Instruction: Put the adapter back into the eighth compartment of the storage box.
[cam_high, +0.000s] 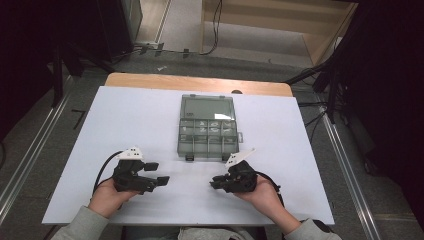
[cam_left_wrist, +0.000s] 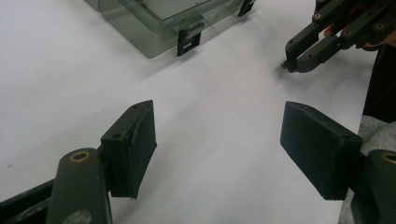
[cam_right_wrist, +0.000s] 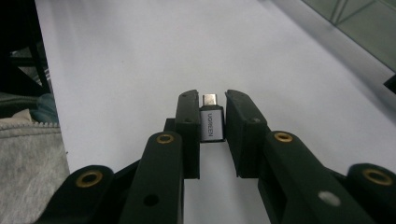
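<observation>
Now gripping a small silver adapter (cam_right_wrist: 211, 122) in the right gripper (cam_right_wrist: 212, 122), plug end poking past the fingers (cam_right_wrist: 189, 126), low over the white table (cam_high: 130, 125). Left gripper (cam_high: 156, 173) wide and bare, near the table's front edge. Beyond both, clear compartment box (cam_high: 207, 127), lid open.

Clear grey plastic compartment box (cam_high: 207, 126), lid open, at centre of white-topped bench (cam_high: 125, 125). Left gripper (cam_high: 156, 173) near-left of box; right gripper (cam_high: 215, 183) near-right, small silver USB adapter (cam_right_wrist: 210, 122) between fingers (cam_right_wrist: 188, 122).
</observation>
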